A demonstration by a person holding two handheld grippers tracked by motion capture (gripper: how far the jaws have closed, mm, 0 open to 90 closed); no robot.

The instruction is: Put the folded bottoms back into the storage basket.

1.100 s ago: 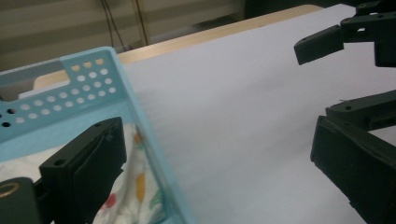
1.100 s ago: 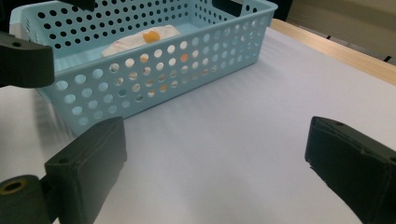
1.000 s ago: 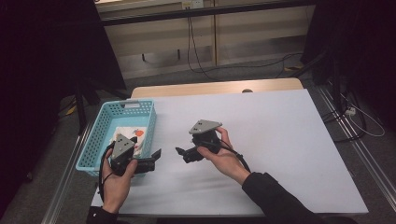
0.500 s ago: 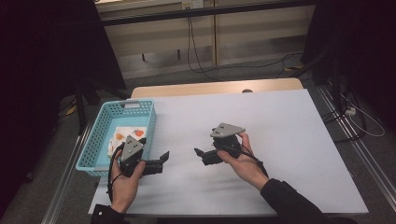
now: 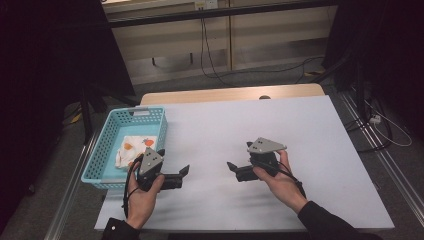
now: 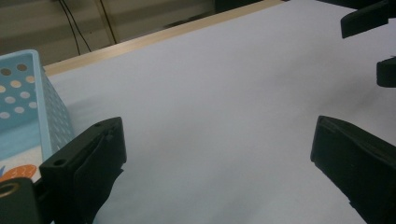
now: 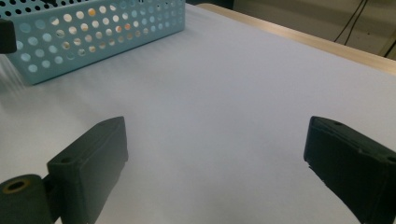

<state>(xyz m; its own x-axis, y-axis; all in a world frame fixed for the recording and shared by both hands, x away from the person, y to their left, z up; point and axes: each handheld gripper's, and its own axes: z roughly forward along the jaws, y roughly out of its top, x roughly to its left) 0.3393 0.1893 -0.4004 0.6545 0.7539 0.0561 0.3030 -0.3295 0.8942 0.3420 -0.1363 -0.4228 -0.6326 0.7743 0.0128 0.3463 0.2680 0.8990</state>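
- Two grippers hung low over the white table (image 5: 300,140), each in one of the person's hands: the left gripper (image 5: 182,172) just beside the near right corner of the blue basket (image 5: 100,160), the right gripper (image 5: 231,166) facing it across a bare stretch of tabletop.
- Both stood with jaws wide apart and nothing between them; in the left gripper view and the right gripper view alike, only white surface lay in the gap.
- Off to the left gripper's own left, inside the basket, lay the cloth (image 5: 131,149), white with orange marks, crumpled on the floor of the basket toward its near end. It looked to me like the thing the work turned on, and it seemed to be settled inside already.
- If the step was letting go and clearing off, I judged it best done by keeping the jaws spread and moving level over the table, so that no jaw tip caught the basket's wall (image 6: 56,121).
- If the cloth was to be picked again, the left gripper would have wanted to rise over the rim first, then come down on a raised fold.
- Farther off ran the table's wooden far edge (image 5: 230,94), and beyond it cables (image 5: 210,60) on the floor.
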